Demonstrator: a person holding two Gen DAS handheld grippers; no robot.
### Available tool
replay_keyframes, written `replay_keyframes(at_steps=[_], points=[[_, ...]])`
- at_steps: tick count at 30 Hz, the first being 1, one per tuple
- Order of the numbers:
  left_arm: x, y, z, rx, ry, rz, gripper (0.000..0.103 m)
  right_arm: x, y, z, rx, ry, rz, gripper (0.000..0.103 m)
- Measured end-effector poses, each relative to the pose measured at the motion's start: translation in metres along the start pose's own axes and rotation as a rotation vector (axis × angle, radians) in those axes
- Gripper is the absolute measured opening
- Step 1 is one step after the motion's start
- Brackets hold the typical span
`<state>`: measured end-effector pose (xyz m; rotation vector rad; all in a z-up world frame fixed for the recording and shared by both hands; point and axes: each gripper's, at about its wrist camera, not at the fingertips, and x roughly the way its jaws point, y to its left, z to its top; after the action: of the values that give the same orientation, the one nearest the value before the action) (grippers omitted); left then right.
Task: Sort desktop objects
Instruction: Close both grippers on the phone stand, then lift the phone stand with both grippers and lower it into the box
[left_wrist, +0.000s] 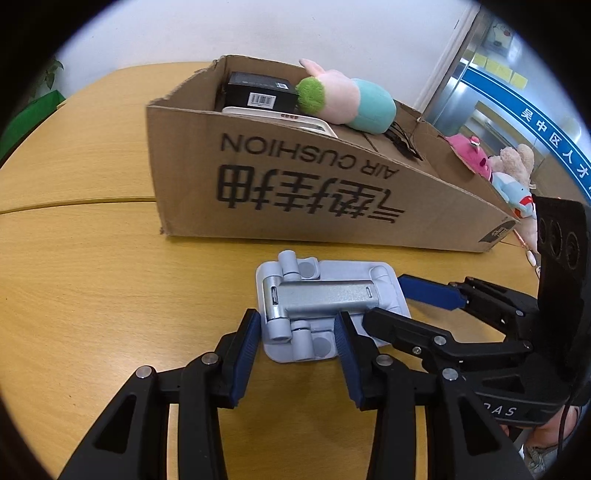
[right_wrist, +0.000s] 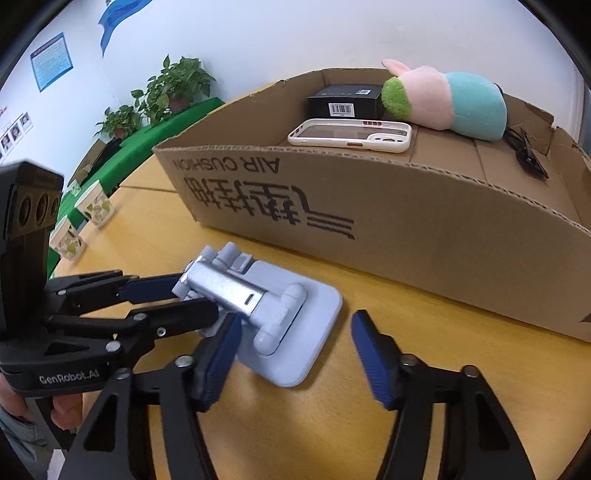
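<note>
A folded light-blue and silver phone stand (left_wrist: 325, 310) lies flat on the wooden table in front of a cardboard box (left_wrist: 295, 192). My left gripper (left_wrist: 295, 343) is open, its jaws either side of the stand's near end, touching nothing visibly. My right gripper (right_wrist: 291, 350) is open around the stand (right_wrist: 280, 321) from the other side. In the left wrist view the right gripper (left_wrist: 384, 301) reaches in from the right. In the right wrist view the left gripper (right_wrist: 195, 293) straddles the stand's hinge end.
The box (right_wrist: 406, 206) holds a black carton (right_wrist: 345, 99), a white phone case (right_wrist: 351, 134), a pink-and-teal plush (right_wrist: 443, 101) and black clips (right_wrist: 528, 155). More plush toys (left_wrist: 506, 170) lie past its right end. Paper cups (right_wrist: 94, 205) stand at the table's left edge.
</note>
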<state>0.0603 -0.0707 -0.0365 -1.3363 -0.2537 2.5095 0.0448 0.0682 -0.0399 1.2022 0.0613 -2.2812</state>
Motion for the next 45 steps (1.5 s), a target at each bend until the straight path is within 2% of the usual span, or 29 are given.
replay_keyframes(at_steps=[6, 11, 15, 18, 22, 28, 36, 41, 45], points=[[0.001, -0.017, -0.006, 0.011, 0.004, 0.016, 0.041, -0.013, -0.012, -0.015, 0.036, -0.024, 0.013, 0.049], [0.001, -0.024, -0.010, 0.010, 0.005, 0.015, 0.040, -0.024, -0.020, -0.025, 0.068, -0.032, 0.035, 0.039], [-0.001, -0.035, -0.015, 0.025, -0.004, 0.035, 0.040, -0.031, -0.026, -0.032, 0.095, -0.036, 0.044, 0.039], [-0.008, -0.041, -0.012, 0.032, -0.026, 0.033, 0.040, -0.037, -0.029, -0.034, 0.108, -0.048, 0.051, 0.039], [-0.027, -0.053, -0.003, 0.053, -0.084, 0.031, 0.041, -0.058, -0.029, -0.030, 0.106, -0.113, 0.053, 0.037], [-0.062, -0.075, 0.019, 0.107, -0.208, 0.029, 0.041, -0.106, -0.021, -0.010, 0.070, -0.243, 0.022, 0.037], [-0.088, -0.101, 0.072, 0.202, -0.354, 0.015, 0.041, -0.155, -0.024, 0.032, 0.032, -0.397, -0.040, 0.037], [-0.086, -0.096, 0.097, 0.200, -0.383, 0.022, 0.041, -0.161, -0.029, 0.064, 0.008, -0.433, -0.062, 0.037], [-0.077, -0.078, 0.114, 0.174, -0.361, 0.053, 0.041, -0.144, -0.031, 0.090, 0.001, -0.414, -0.036, 0.037]])
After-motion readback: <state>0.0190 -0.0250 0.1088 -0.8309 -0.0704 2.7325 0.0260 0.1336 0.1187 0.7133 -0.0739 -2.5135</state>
